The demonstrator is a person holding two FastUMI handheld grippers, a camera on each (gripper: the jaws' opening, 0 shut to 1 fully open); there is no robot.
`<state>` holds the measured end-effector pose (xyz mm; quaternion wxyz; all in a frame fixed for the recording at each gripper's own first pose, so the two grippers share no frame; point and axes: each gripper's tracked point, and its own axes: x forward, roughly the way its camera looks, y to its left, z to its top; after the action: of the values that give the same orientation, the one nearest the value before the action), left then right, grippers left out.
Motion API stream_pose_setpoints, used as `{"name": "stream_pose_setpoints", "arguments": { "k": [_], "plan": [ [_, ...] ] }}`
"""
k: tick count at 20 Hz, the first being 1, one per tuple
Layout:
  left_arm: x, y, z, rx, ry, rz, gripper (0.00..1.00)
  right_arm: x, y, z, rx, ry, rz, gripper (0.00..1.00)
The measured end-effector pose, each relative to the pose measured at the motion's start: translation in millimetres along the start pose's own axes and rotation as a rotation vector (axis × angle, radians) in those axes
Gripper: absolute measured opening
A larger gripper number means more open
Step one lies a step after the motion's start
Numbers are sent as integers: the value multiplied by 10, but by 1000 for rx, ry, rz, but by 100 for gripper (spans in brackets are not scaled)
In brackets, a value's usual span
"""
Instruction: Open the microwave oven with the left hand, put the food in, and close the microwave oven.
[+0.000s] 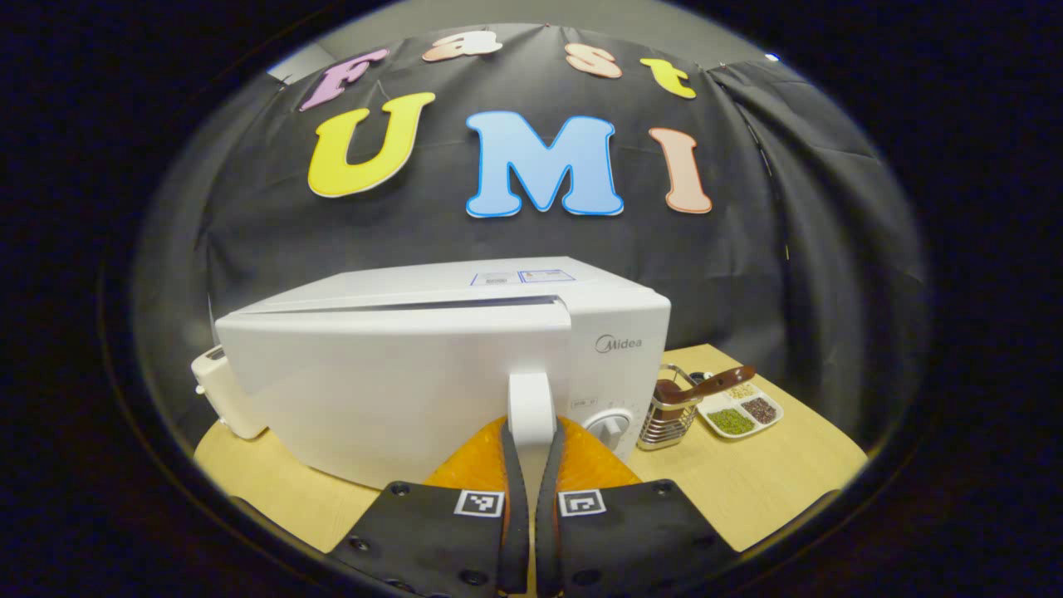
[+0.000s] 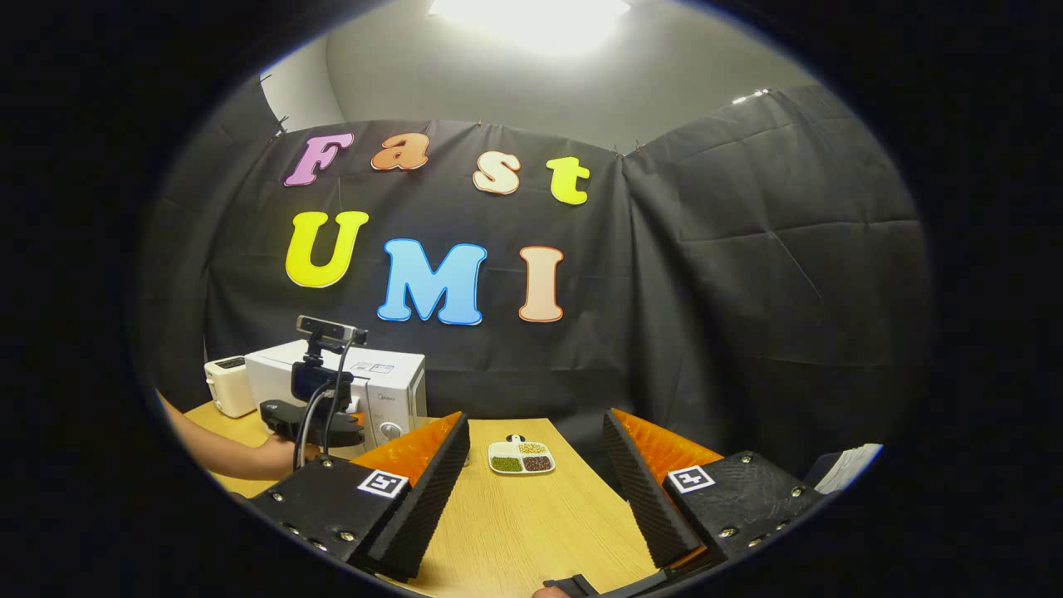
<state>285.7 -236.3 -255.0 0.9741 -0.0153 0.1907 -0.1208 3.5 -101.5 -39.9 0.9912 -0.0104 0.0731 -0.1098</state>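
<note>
A white microwave (image 1: 399,374) stands close in front in the left gripper view. Its door looks slightly ajar, with a dark gap along the top edge. My left gripper (image 1: 530,448) is shut on the door's upright white handle (image 1: 530,407), one finger on each side. In the right gripper view the microwave (image 2: 390,386) sits far left, with the left gripper (image 2: 320,407) and a hand (image 2: 249,457) in front of it. My right gripper (image 2: 536,465) is open above the table with nothing between its fingers. A white divided dish of grains (image 2: 521,458) lies beyond it.
A white toaster (image 1: 220,390) stands left of the microwave. Right of the microwave are a wire basket (image 1: 668,415) holding a brown-handled utensil and the divided dish (image 1: 739,411). The wooden table (image 2: 531,523) stretches under the right gripper. Black cloth walls close in behind.
</note>
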Motion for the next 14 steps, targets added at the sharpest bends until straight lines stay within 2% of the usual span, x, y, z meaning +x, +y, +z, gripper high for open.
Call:
{"name": "stream_pose_setpoints", "arguments": {
  "k": [5,14],
  "plan": [
    [-383,55,-127,11,1,-23,10,27,71,-39,43,1,61,98],
    [-1016,303,-281,-2,28,34,10,-148,332,2,40,-48,248,98]
  ]
}}
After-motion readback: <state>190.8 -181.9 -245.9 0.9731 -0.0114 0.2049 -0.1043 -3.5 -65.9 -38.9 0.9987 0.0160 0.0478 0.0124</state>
